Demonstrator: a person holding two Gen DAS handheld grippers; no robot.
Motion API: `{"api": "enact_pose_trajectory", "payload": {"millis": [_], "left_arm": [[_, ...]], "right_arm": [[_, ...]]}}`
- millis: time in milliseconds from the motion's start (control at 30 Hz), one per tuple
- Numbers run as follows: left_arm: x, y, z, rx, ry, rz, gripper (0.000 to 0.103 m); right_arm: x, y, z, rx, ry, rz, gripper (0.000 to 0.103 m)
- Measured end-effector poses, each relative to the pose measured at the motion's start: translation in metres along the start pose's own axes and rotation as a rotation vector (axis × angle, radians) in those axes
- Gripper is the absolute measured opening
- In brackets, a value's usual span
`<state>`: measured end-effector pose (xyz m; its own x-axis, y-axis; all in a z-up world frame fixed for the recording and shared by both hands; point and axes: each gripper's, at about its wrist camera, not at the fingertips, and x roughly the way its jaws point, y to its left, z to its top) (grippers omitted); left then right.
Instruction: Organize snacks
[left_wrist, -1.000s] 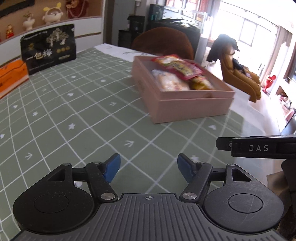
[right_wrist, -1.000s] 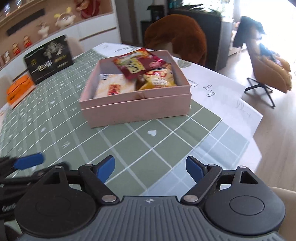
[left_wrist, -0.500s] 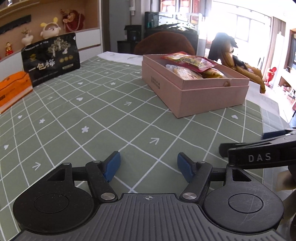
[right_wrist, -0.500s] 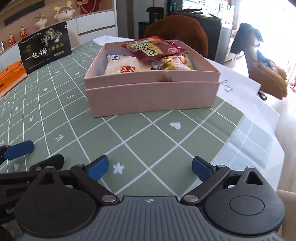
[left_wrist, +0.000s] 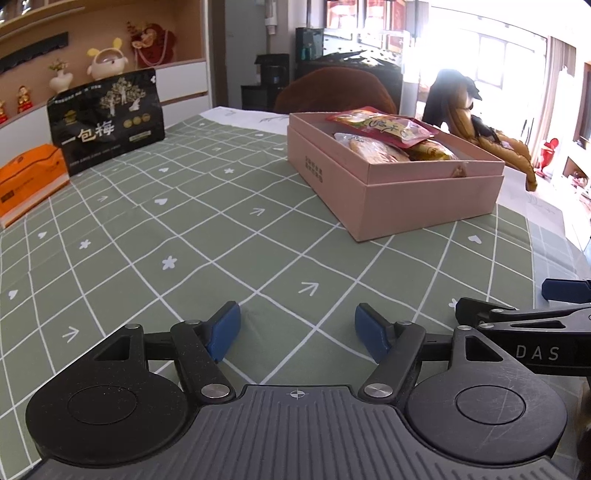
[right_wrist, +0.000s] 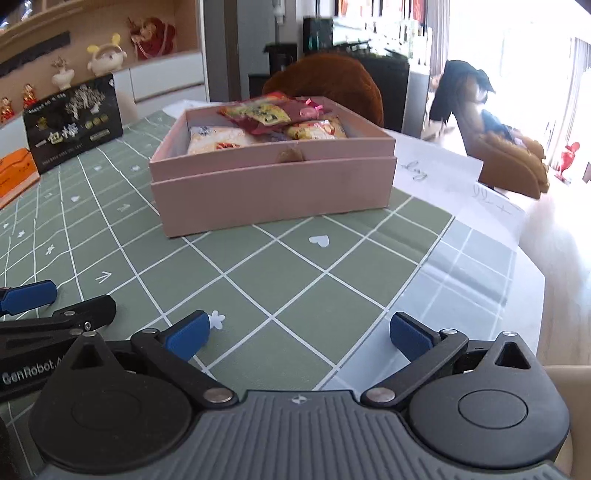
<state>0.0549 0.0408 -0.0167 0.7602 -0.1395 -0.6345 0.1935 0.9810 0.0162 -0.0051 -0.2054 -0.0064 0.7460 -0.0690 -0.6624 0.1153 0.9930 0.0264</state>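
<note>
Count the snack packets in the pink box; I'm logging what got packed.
3 visible in the pink box: a red packet on top at the back, a pale one on the left, a yellow one on the right. Others may lie hidden beneath.

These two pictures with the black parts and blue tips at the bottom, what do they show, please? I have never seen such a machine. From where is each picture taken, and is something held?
There is no robot here. A person holds one two-finger tool in each hand, and each tool carries a wide-angle camera that looks forward along its fingers. One picture comes from the left gripper, the other from the right gripper. The blue pads are the fingertips. Both grippers are open and hold nothing.

In front of them is a table with a green checked tablecloth. On it stands an open pink box with several snack packets inside. Farther back stand a black bag and an orange box.
</note>
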Motion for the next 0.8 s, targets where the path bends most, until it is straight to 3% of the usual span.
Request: {"api": "enact_pose_trajectory", "payload": {"millis": [800], "left_arm": [[-0.0017, 0.0001, -0.0016, 0.003, -0.003, -0.005, 0.075]], "right_arm": [[-0.0007, 0.0007, -0.0008, 0.002, -0.001, 0.001, 0.103]]}}
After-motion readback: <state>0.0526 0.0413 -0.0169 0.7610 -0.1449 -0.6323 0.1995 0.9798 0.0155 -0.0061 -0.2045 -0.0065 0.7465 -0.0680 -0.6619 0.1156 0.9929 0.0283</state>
